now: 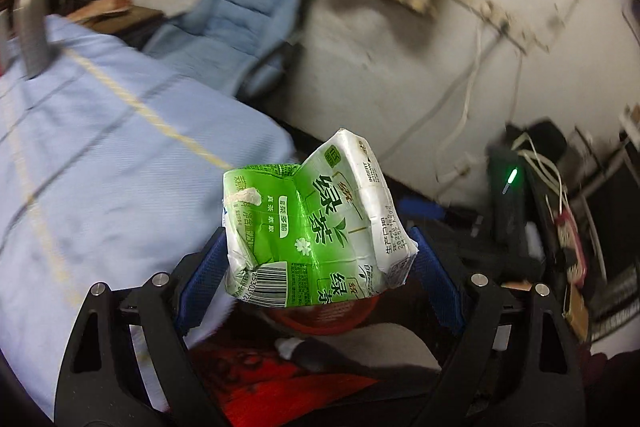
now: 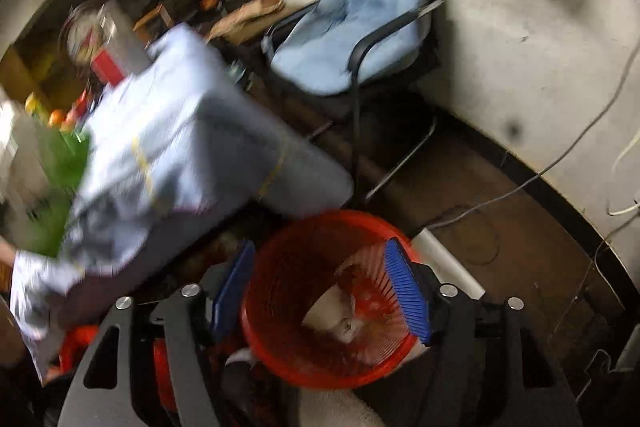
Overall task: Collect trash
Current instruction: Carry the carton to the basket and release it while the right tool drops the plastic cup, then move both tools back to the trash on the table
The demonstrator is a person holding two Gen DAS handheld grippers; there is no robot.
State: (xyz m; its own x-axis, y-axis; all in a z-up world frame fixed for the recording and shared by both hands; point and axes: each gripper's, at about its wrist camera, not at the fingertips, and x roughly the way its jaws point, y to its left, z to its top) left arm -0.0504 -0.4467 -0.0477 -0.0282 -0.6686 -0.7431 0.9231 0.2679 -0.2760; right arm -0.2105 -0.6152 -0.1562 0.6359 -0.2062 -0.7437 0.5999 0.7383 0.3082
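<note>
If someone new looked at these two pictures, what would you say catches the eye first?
First, the crumpled green tea carton, centre of the left wrist view, clamped between the blue pads of the left hand-held gripper. Next, the red mesh bin low in the right wrist view, with pale trash inside, framed by the open, empty right hand-held gripper. Behind both stands a light blue padded chair against the wall.
</note>
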